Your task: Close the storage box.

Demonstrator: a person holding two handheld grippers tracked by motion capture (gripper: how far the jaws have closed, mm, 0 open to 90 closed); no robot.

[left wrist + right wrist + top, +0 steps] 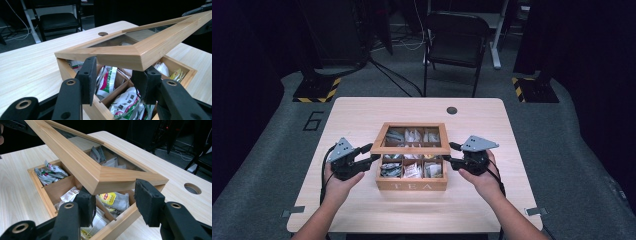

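A wooden tea box (412, 185) marked TEA stands mid-table, its compartments full of tea bags (125, 102). Its glass-paned lid (410, 149) is tilted half open, hinged at the back. My left gripper (368, 153) is at the lid's front left corner, my right gripper (451, 153) at the front right corner. In the left gripper view the lid (120, 56) corner lies over the inner pad (146, 85), while the other pad stands outside the side edge; the jaws are wide. The right gripper view shows the same: the lid (112, 178) corner sits above one pad (86, 207).
The light wooden table (362, 115) has a round cable hole (452, 110) behind the box. A black chair (454, 37) stands beyond the far edge, with stands and cables on the floor. Bare tabletop lies on both sides of the box.
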